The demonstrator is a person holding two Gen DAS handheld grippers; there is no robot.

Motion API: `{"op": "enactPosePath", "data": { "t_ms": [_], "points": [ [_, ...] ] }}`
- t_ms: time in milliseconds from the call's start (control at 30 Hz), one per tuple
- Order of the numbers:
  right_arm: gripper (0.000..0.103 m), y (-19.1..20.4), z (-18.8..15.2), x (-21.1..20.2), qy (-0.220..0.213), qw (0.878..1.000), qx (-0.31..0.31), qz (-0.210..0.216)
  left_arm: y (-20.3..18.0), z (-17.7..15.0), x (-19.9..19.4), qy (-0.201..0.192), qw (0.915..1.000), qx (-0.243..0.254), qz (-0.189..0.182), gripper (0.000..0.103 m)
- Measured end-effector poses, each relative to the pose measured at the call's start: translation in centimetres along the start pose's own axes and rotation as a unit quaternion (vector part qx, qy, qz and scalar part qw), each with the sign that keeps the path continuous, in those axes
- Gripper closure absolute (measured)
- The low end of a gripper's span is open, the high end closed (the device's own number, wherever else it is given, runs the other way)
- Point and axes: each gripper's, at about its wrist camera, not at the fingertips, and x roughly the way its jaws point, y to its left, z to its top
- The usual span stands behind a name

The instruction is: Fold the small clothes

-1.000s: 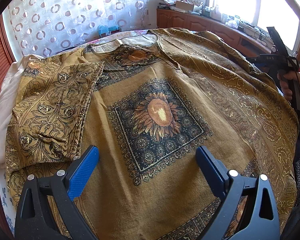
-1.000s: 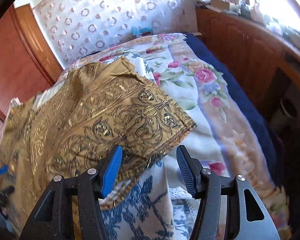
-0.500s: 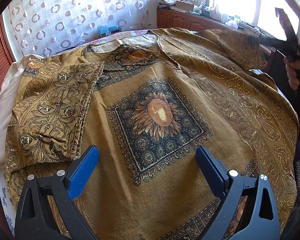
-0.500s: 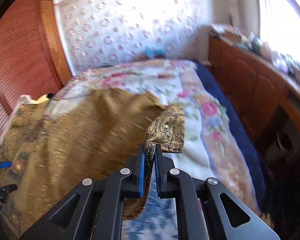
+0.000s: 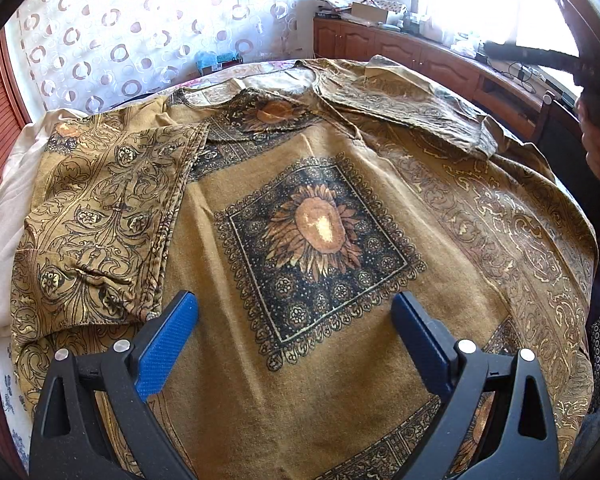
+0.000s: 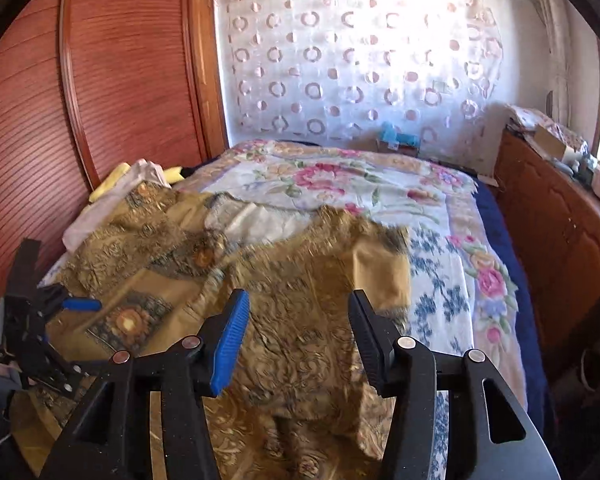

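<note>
No writing shows anywhere: your mustard-gold tunic (image 5: 312, 240) with its sunflower square lies spread on the floral bedspread (image 6: 340, 176), both sleeves folded inward, your left gripper (image 5: 296, 320) wide open above it, your right gripper (image 6: 296, 332) just reopened, holding nothing.

My right tool (image 6: 296, 336), which half a second ago is clamped on the edge of the right sleeve (image 5: 412, 104), has just been opening its jaws and now has nothing pinched between them. That sleeve, spread outward over the bed a second ago, now lies folded inward across the garment (image 5: 316, 240). My right tool now views from higher up.
</note>
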Motion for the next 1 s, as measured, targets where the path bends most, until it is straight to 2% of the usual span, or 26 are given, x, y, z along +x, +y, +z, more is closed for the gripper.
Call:
{"op": "enactPosePath", "data": {
  "t_ms": [167,367,500,633,767,1000],
  "points": [
    [0.049,-2.2,-1.6,2.9,0.053,0.998,0.013,-0.044,0.0,0.0,0.0,0.0,1.0,0.0,0.0,0.005],
    [0.049,-3.1,-4.2,5.8,0.096,0.993,0.025,-0.06,0.0,0.0,0.0,0.0,1.0,0.0,0.0,0.005],
    [0.048,-2.6,-3.9,6.2,0.103,0.992,0.027,-0.061,0.0,0.0,0.0,0.0,1.0,-0.001,0.0,0.005],
    [0.045,-3.1,-4.3,5.8,0.091,0.994,0.037,-0.057,0.0,0.0,0.0,0.0,1.0,-0.001,0.0,0.005],
    [0.039,-2.7,-4.4,6.2,0.094,0.993,0.029,-0.06,0.3,0.1,-0.1,-0.003,1.0,-0.005,-0.004,0.005],
    [0.03,-2.6,-4.7,6.1,0.096,0.993,0.032,-0.061,4.1,1.9,-3.7,-0.05,0.9981,-0.036,0.01,0.005]
  ]
}}
